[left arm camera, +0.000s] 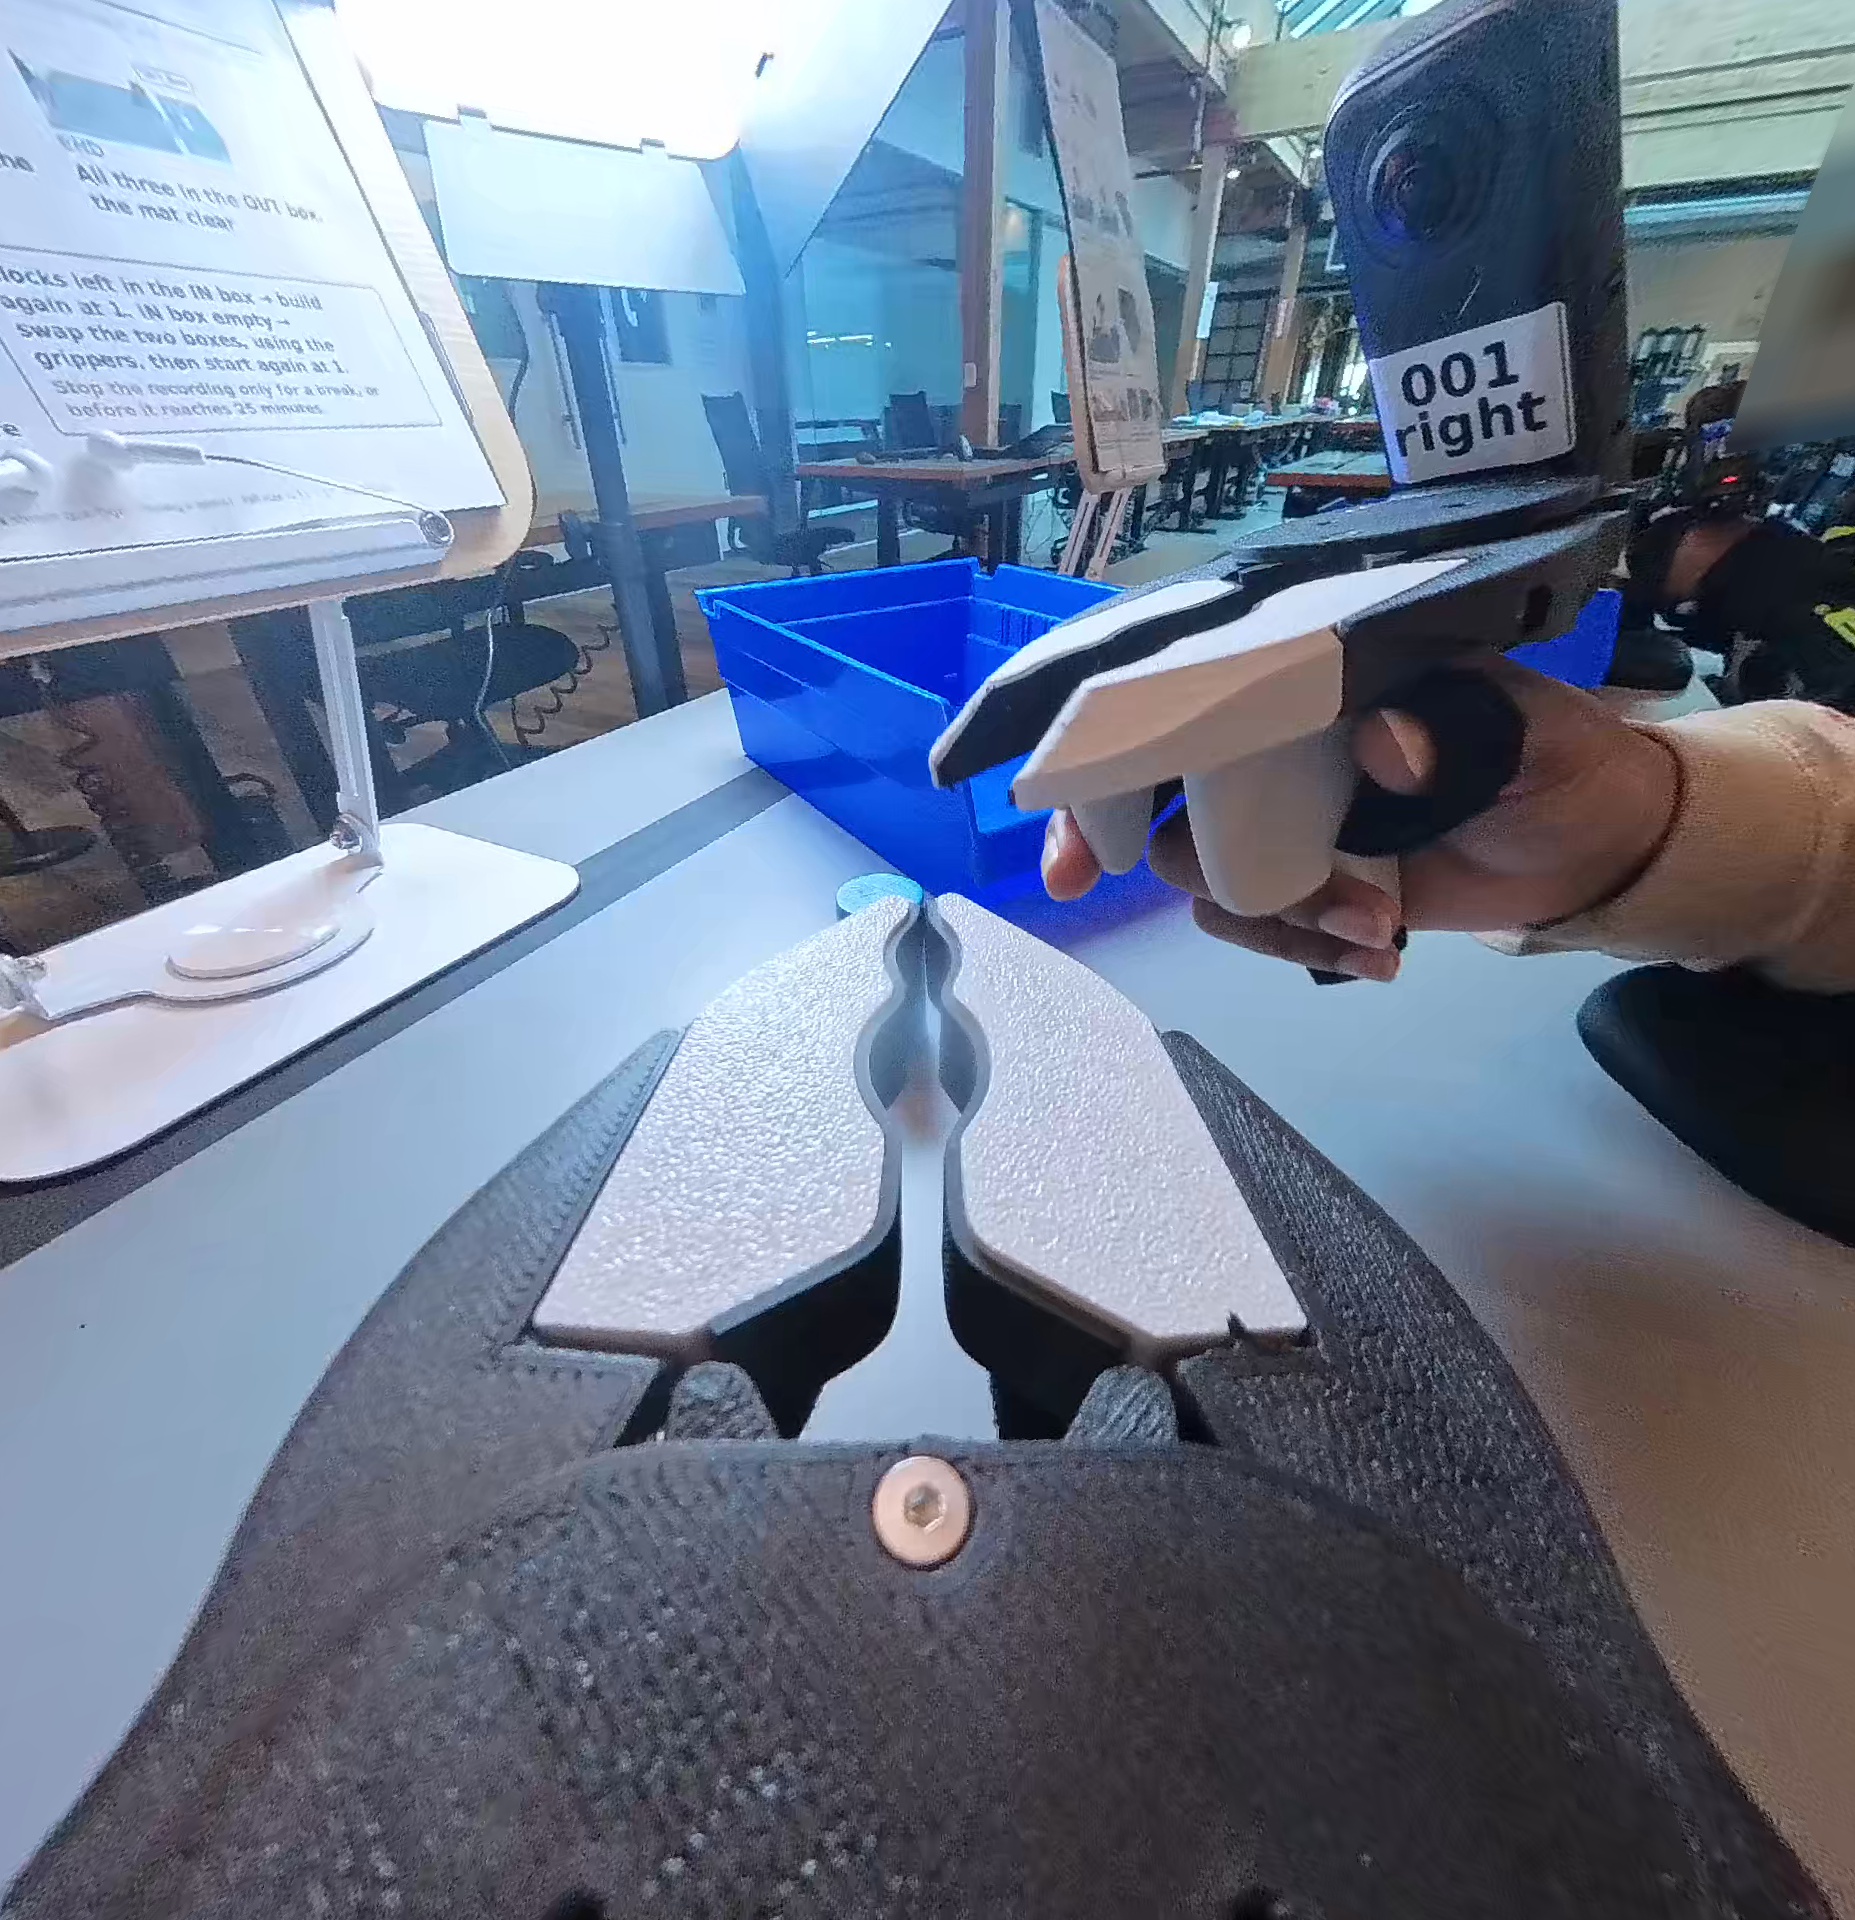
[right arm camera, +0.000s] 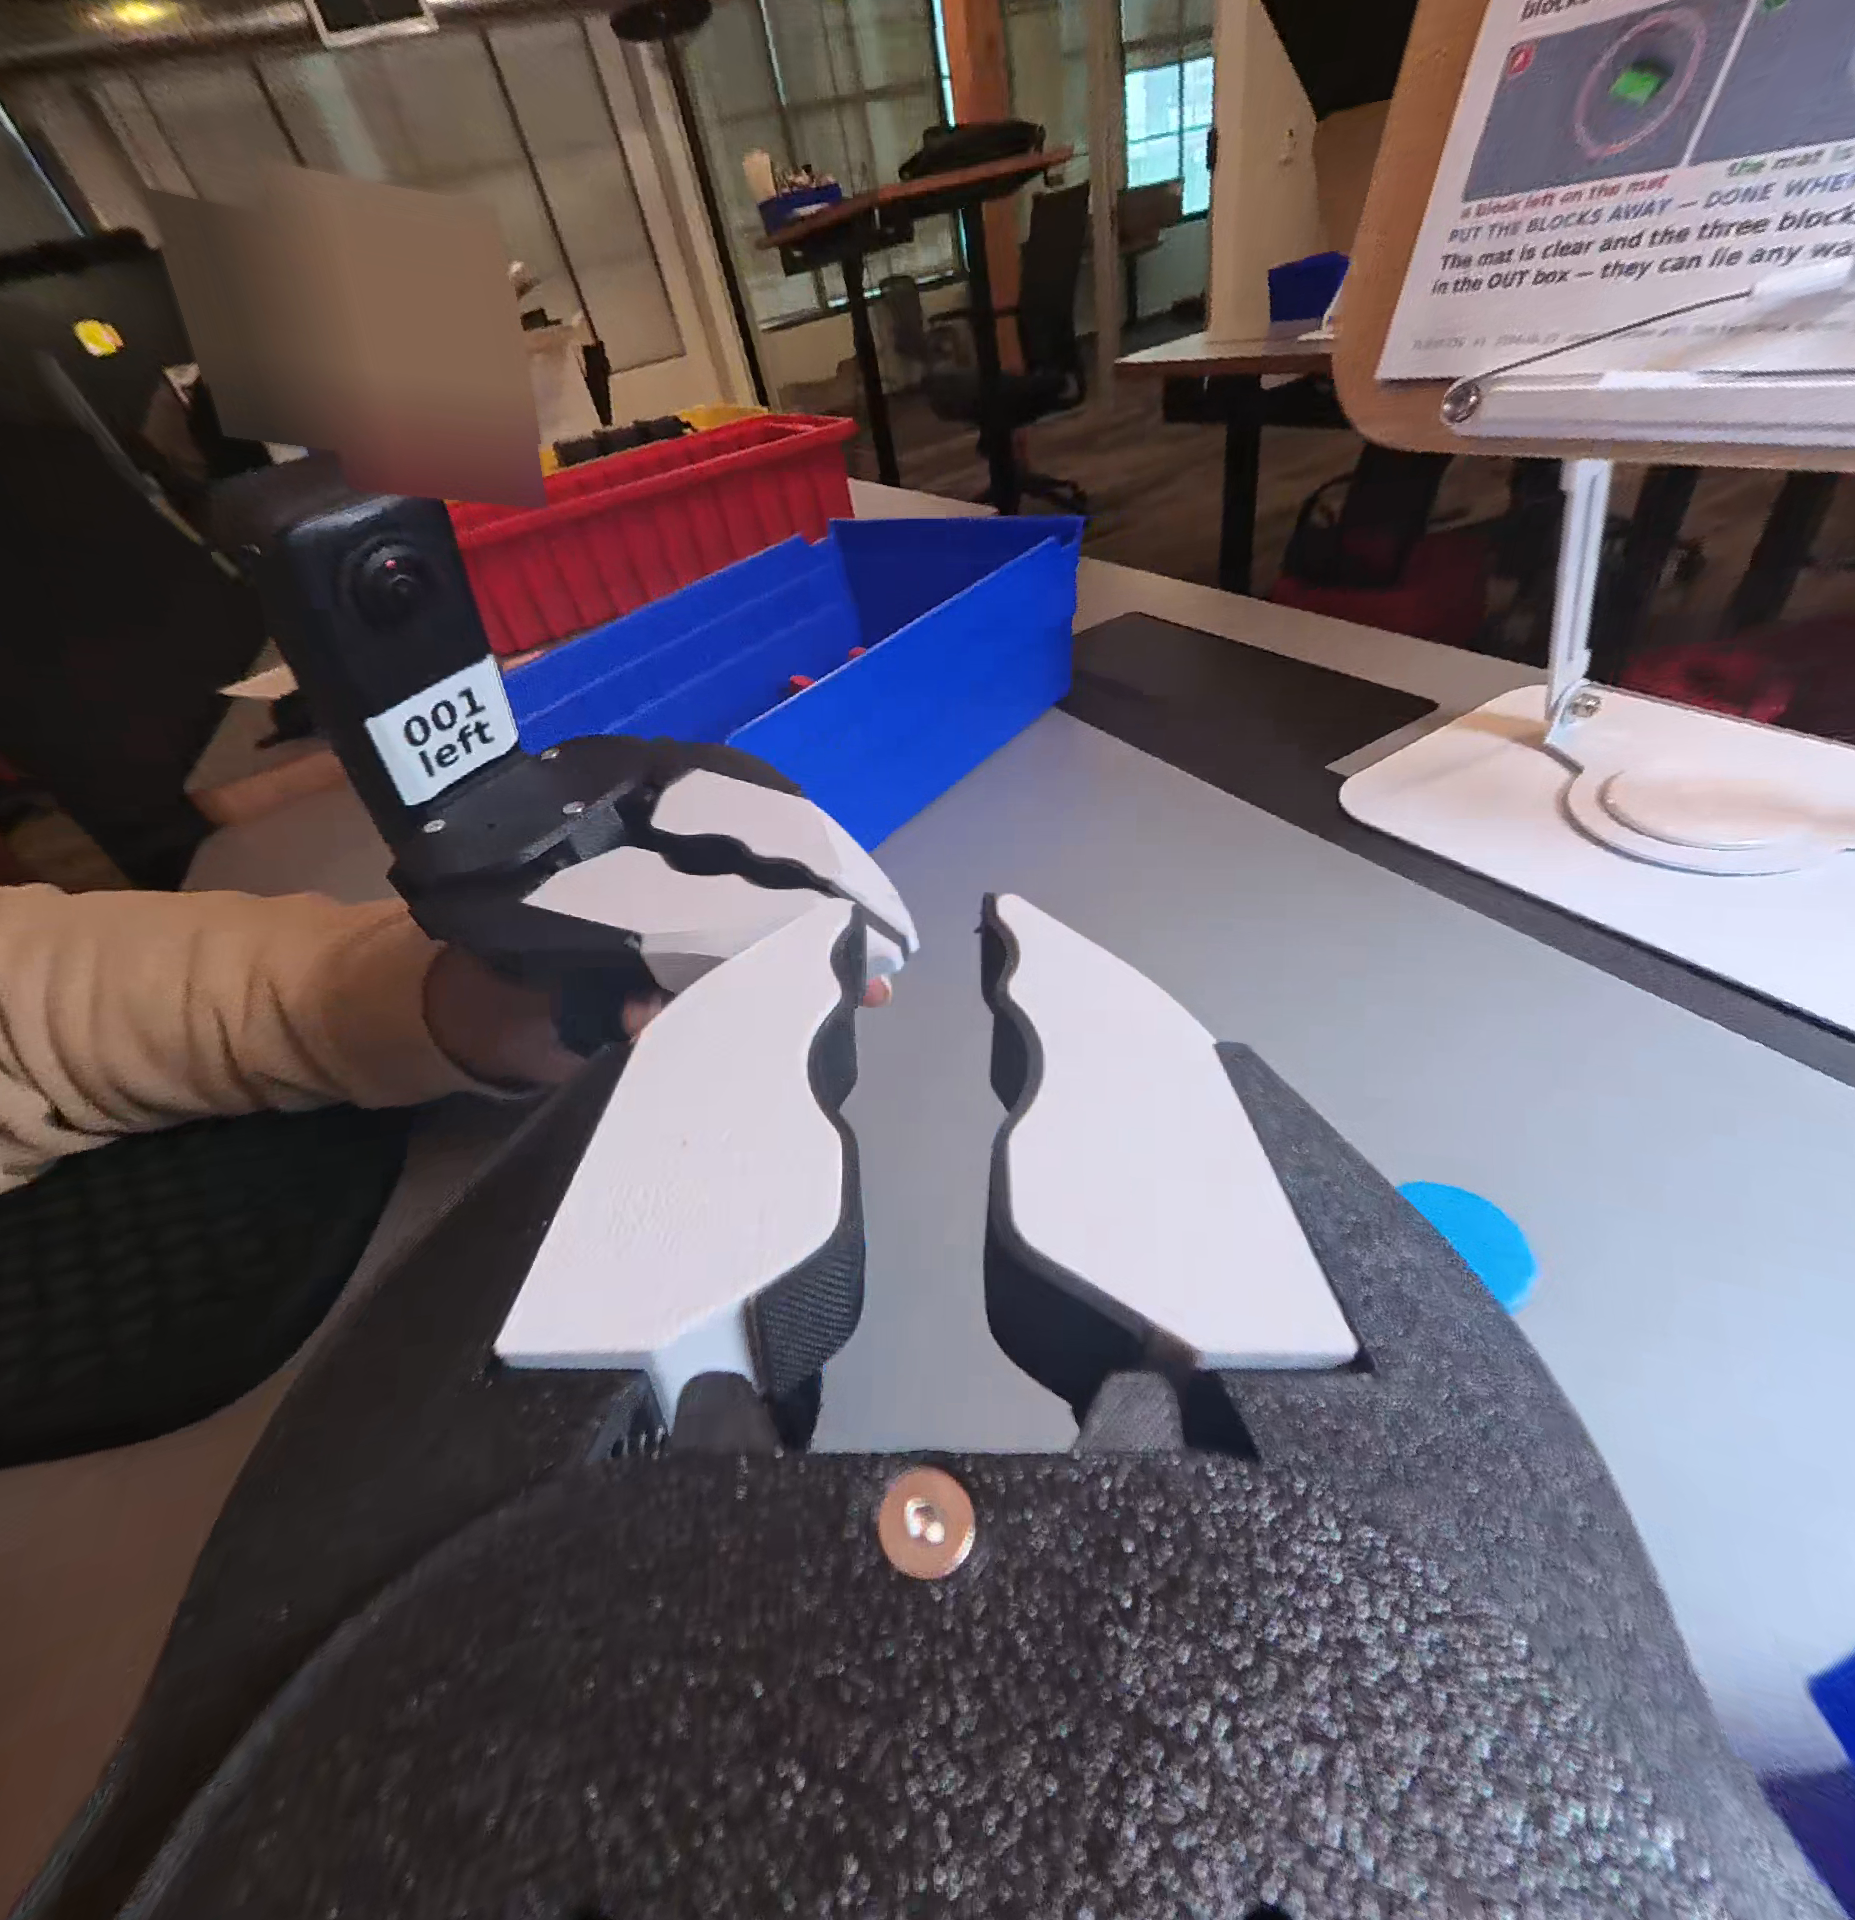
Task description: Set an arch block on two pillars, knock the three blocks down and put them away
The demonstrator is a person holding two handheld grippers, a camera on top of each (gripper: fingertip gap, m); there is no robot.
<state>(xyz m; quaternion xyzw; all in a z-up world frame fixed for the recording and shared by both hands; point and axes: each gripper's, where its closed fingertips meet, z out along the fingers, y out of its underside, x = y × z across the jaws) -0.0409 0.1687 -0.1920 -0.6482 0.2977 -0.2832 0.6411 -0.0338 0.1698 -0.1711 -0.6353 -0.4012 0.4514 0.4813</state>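
My left gripper (left arm camera: 923,920) is shut, pads together at the tips with nothing between them, low over the grey mat (left arm camera: 590,1039). A light blue round disc (left arm camera: 879,894) lies flat on the mat just beyond its tips. My right gripper (right arm camera: 921,909) is open with nothing between its fingers. It also shows in the left wrist view (left arm camera: 977,781), held by a hand in front of a blue bin (left arm camera: 850,675). The left gripper (right arm camera: 895,935) shows shut in the right wrist view, beside my right gripper's left finger. No arch or pillar block shows on the mat.
A second blue bin (right arm camera: 923,717) with small red pieces (right arm camera: 798,681) inside stands at the mat's far left, and a red bin (right arm camera: 653,540) stands behind it. The disc (right arm camera: 1463,1247) lies at the right. A white stand (right arm camera: 1629,800) holds an instruction sheet; it also shows in the left wrist view (left arm camera: 227,935). Both grippers' tips are close together, under 4 cm apart.
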